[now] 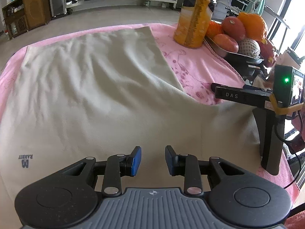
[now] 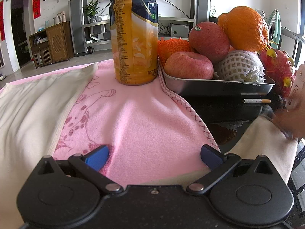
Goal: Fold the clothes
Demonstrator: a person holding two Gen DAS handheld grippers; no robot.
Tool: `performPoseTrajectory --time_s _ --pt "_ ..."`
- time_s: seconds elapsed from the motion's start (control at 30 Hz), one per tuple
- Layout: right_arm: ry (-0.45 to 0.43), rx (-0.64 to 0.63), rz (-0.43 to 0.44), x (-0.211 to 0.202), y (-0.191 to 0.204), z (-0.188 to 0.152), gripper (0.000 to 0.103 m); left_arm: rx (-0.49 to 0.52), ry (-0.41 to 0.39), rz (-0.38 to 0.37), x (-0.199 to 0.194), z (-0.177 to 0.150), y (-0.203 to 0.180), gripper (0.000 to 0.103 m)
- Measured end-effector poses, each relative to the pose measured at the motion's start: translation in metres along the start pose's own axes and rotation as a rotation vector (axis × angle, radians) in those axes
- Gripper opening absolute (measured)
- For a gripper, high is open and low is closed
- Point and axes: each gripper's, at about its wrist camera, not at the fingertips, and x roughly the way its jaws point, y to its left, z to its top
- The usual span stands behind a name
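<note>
Item: cream garment, spread across most of the pink fleece blanket that covers the tabletop. In the left wrist view it fills the frame from 9 o'clock through the centre, with a straight hemmed edge running from 12 toward 3 o'clock and a small grey printed logo at 8 o'clock. We judge it light, soft and limp: the surface shows shallow diagonal ripples, so it will drape and sag when lifted, not hold a shape. Not slippery, not fragile. Best hold, in our judgement, is at a hem or a corner, pinching a single layer clear of the blanket beneath, since the fleece may cling.

Left gripper: jaws partly apart, nothing between the blue pads, poised over the cloth at 6 o'clock.

Right gripper: jaws spread wide, empty, over bare pink fleece; the garment's stitched edge lies at 9 o'clock in its view, and more cream cloth shows at 4 o'clock.

Also noted: tall plastic drink bottle, glossy yellow label, standing on the blanket at 12 o'clock; metal tray at 2 o'clock holding apples, an orange, a net-wrapped fruit and a dragon fruit. Both are near the garment's far edge and are likely to be knocked by a wide fold.
</note>
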Motion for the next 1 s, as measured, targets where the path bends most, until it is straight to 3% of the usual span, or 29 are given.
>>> performPoseTrajectory --time_s 0.2,0.37,1.0 --pt "0.000 0.000 0.001 0.000 0.000 0.000 0.103 0.019 -0.060 0.005 -0.038 -0.013 0.010 0.030" --pt "0.000 -0.001 0.001 0.000 0.000 0.000 0.103 -0.017 -0.038 -0.019 -0.054 -0.040 0.022 0.030" --pt "0.000 -0.004 -0.001 0.000 0.002 0.000 0.103 -0.099 -0.044 -0.040 -0.041 -0.055 0.033 0.030"
